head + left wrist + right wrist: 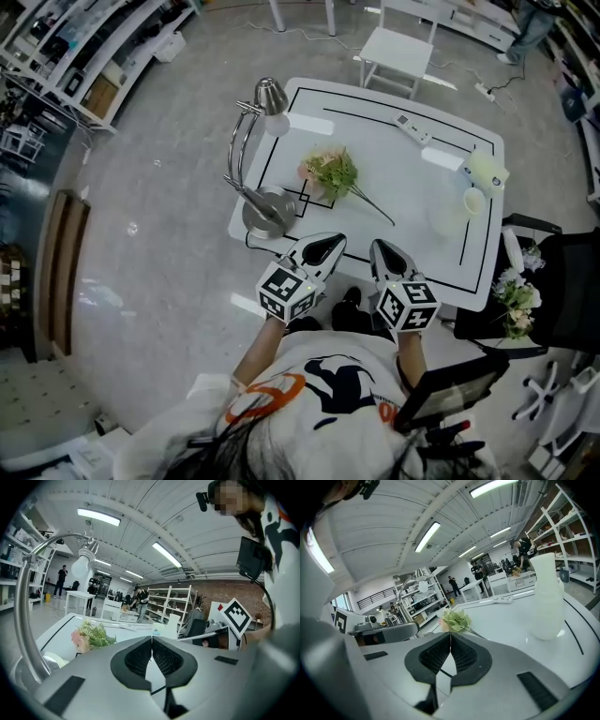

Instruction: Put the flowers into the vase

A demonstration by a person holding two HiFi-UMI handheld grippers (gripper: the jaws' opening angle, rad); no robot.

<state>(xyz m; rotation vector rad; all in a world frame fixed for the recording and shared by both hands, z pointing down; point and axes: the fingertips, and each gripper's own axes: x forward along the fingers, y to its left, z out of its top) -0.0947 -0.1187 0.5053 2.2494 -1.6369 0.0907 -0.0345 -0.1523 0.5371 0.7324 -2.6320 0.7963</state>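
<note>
Head view | left tool [335, 243] clenched, empty | right tool [379, 248] clenched, empty | flowers [330, 173] lying on tabletop [403, 169] | vase [546, 597] upright, apart

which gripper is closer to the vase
Right. The vase stands ahead and to the right of the right gripper; the left gripper is on that gripper's other side, farther away.

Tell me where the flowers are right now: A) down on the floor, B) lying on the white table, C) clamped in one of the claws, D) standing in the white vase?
B: the flowers lie flat on the table near the lamp, apart from the vase.
</note>
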